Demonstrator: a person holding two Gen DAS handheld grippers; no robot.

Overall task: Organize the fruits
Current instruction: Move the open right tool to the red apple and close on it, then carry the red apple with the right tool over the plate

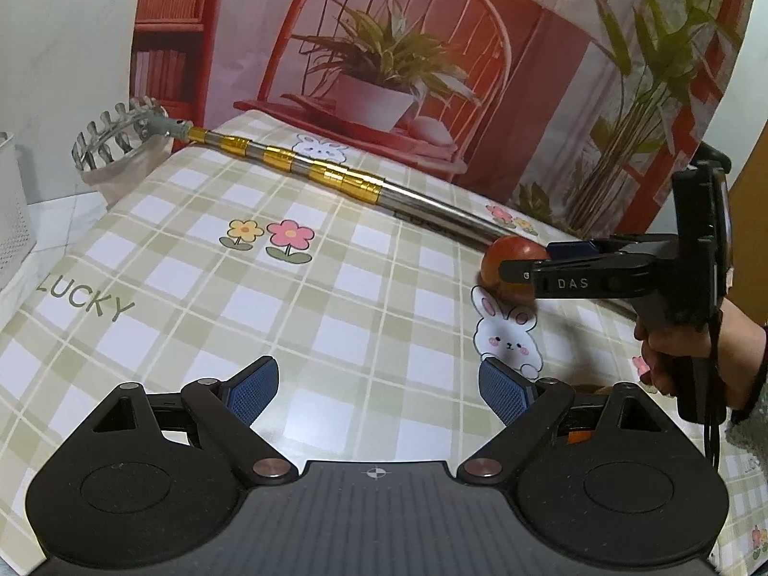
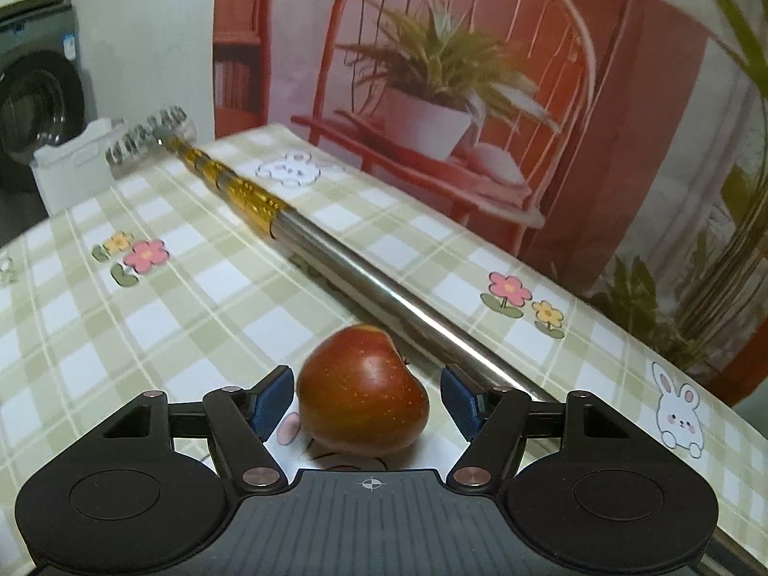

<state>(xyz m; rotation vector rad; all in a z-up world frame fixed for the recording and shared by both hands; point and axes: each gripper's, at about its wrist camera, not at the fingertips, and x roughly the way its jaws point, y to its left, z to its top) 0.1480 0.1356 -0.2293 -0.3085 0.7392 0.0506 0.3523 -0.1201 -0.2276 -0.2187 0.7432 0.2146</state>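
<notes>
A: Containers first. What have you got?

B: Your left wrist view shows a white perforated bin (image 1: pixel 12 221) at the far left edge, off the table; you can't see inside it. Past the table's far corner a cloth bag (image 1: pixel 122 170) hangs under the toothed metal ring (image 1: pixel 115 132) at the end of the telescopic pole (image 1: pixel 336 177). Bag contents hidden too. In your right wrist view a white tub (image 2: pixel 72 163) sits behind that ring, inside not visible.

A: Fruit?

B: One red apple (image 2: pixel 362 393) on the checked tablecloth (image 2: pixel 192 317), lying over a printed bunny, just on the near side of the pole's steel section. Can't tell if it touches the pole.

A: Your right gripper?

B: Right gripper (image 2: pixel 367 401) is spread wide, the apple sitting between the blue pads (image 2: pixel 273 401). A small gap shows on each side, so nothing is pinched. From your left camera the same gripper (image 1: pixel 523 264) reaches in from the right, low over the cloth, with the apple (image 1: pixel 509 261) between its fingers; your hand (image 1: pixel 681 350) grips the handle.

A: Left gripper?

B: Left gripper (image 1: pixel 379 391) is spread wide too, nothing between its pads, over bare cloth well apart from the apple, near the "LUCKY" print (image 1: pixel 86 300).
</notes>
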